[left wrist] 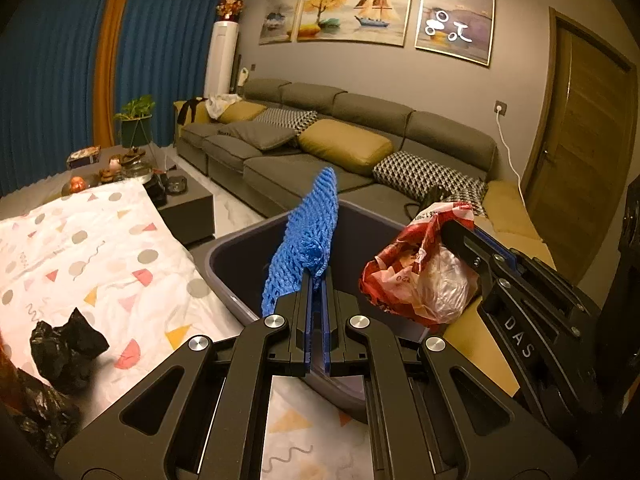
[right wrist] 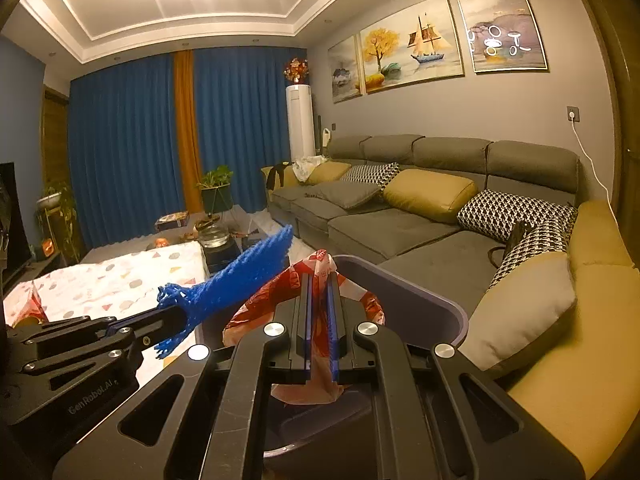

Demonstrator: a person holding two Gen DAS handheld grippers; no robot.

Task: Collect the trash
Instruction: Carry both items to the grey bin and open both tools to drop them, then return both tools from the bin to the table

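The blue foam net (left wrist: 302,240) is pinched in the left gripper (left wrist: 316,280) over the grey bin (left wrist: 232,280). The red plastic bag (right wrist: 320,280) is pinched in the right gripper (right wrist: 320,284) above the same bin. Both should be let go only when held well inside the rim. The net's long side is pointed up and away.

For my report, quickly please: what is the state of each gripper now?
Left gripper: closed, holding the blue foam net sleeve.
Right gripper: closed, holding the crumpled red-and-white plastic bag.
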